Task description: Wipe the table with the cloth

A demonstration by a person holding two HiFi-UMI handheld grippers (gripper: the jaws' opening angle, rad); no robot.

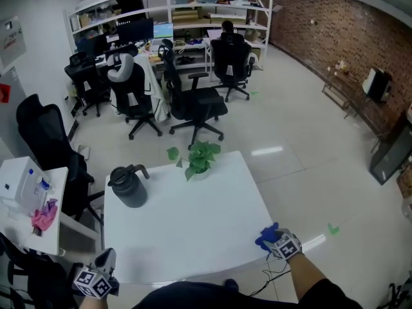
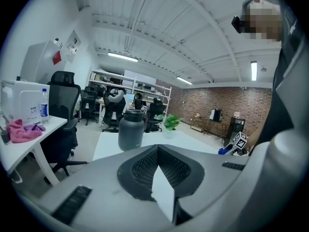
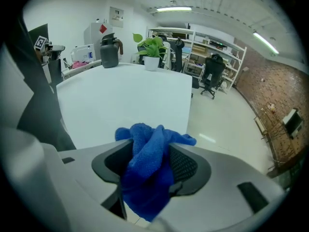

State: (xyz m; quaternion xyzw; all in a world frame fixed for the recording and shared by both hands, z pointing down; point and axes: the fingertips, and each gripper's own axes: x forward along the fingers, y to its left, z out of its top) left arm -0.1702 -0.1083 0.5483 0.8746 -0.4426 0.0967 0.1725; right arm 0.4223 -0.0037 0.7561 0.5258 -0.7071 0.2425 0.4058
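Note:
The blue cloth [image 3: 147, 170] is bunched up between the jaws of my right gripper [image 3: 150, 151]. The jaws stand apart: the cloth leans on the right pad and the left pad is off it. In the head view this gripper [image 1: 271, 241] and the cloth [image 1: 265, 235] are at the near right corner of the white table [image 1: 193, 227]. My left gripper [image 1: 106, 259] hovers at the table's near left corner. Its jaws [image 2: 157, 151] meet at the tip with nothing between them.
A dark grey jug [image 1: 129, 185] stands at the table's far left and a potted plant [image 1: 201, 158] at its far edge. A small white side table [image 1: 16, 185] with a pink rag and bottles is to the left. Office chairs [image 1: 193, 102] stand beyond.

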